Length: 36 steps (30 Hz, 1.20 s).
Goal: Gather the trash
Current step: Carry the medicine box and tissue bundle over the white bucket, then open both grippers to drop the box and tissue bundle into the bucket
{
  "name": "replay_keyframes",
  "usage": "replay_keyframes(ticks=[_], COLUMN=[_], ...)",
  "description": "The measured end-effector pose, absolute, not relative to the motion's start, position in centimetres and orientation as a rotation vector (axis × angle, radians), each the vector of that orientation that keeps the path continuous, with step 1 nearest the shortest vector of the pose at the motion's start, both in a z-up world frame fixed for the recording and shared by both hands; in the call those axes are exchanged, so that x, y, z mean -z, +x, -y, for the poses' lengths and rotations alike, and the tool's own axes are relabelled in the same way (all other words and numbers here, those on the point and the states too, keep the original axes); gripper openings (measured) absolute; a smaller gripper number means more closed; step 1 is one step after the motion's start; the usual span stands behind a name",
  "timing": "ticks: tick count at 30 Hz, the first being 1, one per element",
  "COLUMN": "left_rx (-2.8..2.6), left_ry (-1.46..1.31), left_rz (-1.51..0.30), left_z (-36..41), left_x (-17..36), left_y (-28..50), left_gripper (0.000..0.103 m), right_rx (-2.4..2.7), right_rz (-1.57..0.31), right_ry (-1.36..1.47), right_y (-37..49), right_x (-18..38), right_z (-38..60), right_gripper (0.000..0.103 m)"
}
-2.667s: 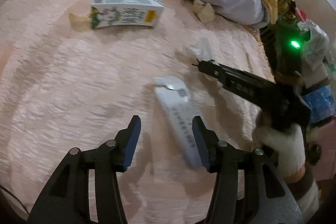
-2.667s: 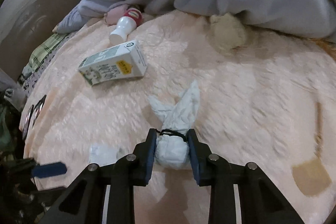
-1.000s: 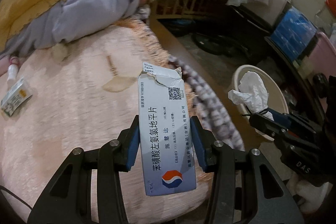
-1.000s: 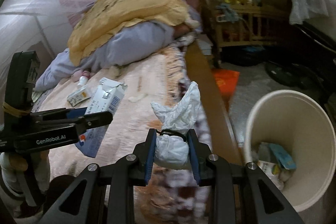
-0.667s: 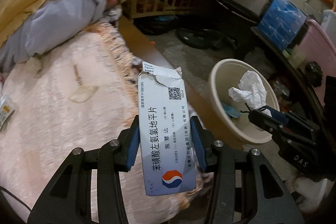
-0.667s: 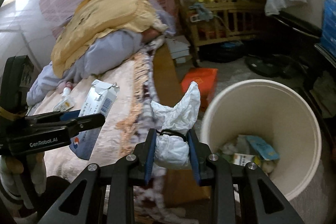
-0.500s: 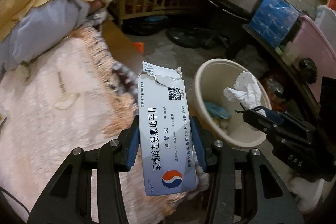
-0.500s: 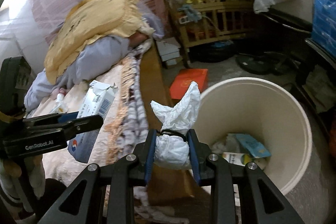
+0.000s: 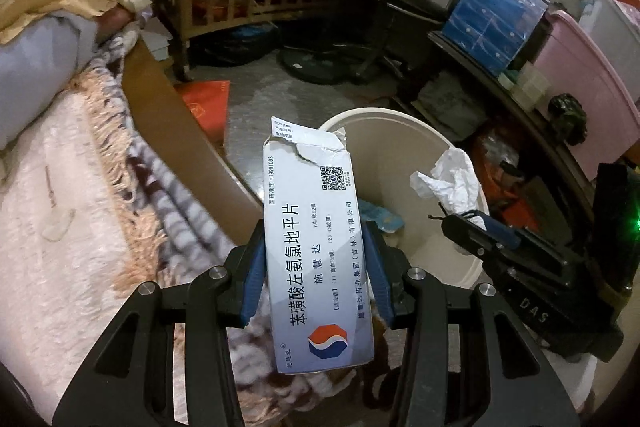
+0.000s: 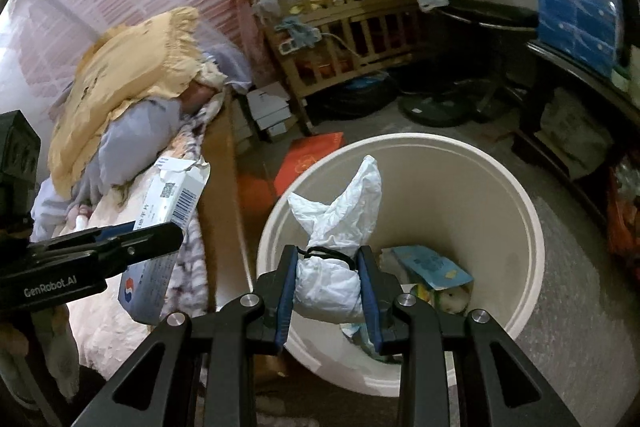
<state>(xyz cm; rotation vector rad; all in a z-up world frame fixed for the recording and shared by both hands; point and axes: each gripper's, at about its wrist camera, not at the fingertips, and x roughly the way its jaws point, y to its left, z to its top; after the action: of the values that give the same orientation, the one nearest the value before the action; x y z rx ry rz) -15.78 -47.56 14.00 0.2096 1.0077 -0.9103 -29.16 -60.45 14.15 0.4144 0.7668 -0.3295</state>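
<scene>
So my left claw [image 9: 316,269] is clamped on a white medicine box [image 9: 314,247], blue pads pressed flat on both long sides, torn flap end pointing away from me. My right claw [image 10: 328,289] is squeezed tight around a white tied-up tissue bundle [image 10: 332,259], a black band round its neck and the loose ends sticking up like rabbit ears

Everything else I'll place off the cream trash bucket [image 10: 532,239], since that's the big thing here. The tissue bundle hangs right over the bucket's near side in the right view. The medicine box is just off the bucket's left rim, roughly above the edge of the bed [image 9: 60,227], hard to say exactly how far over. Down in the bucket there's already stuff: a light blue packet [image 10: 432,265] and some other wrappers I can't make out

Left of the bucket is the bed with its pink fuzzy cover, a wooden side rail [image 9: 160,107] between the two. An orange-red flat box [image 10: 312,159] lies on the floor just behind the bucket. Further back past the bucket there's a wooden crib [image 10: 348,39] stuffed with junk, and on the bed's far end a yellow pillow [image 10: 132,75] on grey bedding
</scene>
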Motion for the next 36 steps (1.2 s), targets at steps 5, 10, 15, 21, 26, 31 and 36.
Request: replay_keyframes(ticks=[5,10,15,21,26,31,36], left_rx=[0.934,0.949,0.965,0.975,0.981,0.996,1.023], left_ry=[0.201,0.204,0.187,0.176,0.164,0.15,0.126], left_rz=[-1.022,-1.024,-1.034,-1.039,-1.048,-1.055,-1.065], left_z=[49.0,50.3,51.4,52.1,52.6,52.8,53.3], left_x=[-13.6,-13.3,-12.9,-12.3,-11.9,-11.6,-11.5], left_y=[-15.8,-15.8,-15.6,-15.3,-15.2,-14.9,-14.8], left_gripper=[0.043,0.043,0.044,0.044,0.044,0.044,0.044], right_rx=[0.351,0.364,0.377,0.398,0.417,0.427,0.437], right_rz=[-0.77,-0.776,-0.777,-0.782,-0.783,-0.788,-0.797], right_ry=[0.425,0.433,0.426,0.445,0.458,0.463,0.462], right_y=[-29.4,-29.5,-29.6,-29.9,-30.2,-30.1,-29.9], right_x=[-13.8,-13.6,-13.5,-13.2,-13.1,-13.0,-12.9], right_z=[61.3,61.6,61.8,62.5,63.1,63.3,63.4], right_gripper=[0.028,0.028,0.028,0.028,0.029,0.029,0.029])
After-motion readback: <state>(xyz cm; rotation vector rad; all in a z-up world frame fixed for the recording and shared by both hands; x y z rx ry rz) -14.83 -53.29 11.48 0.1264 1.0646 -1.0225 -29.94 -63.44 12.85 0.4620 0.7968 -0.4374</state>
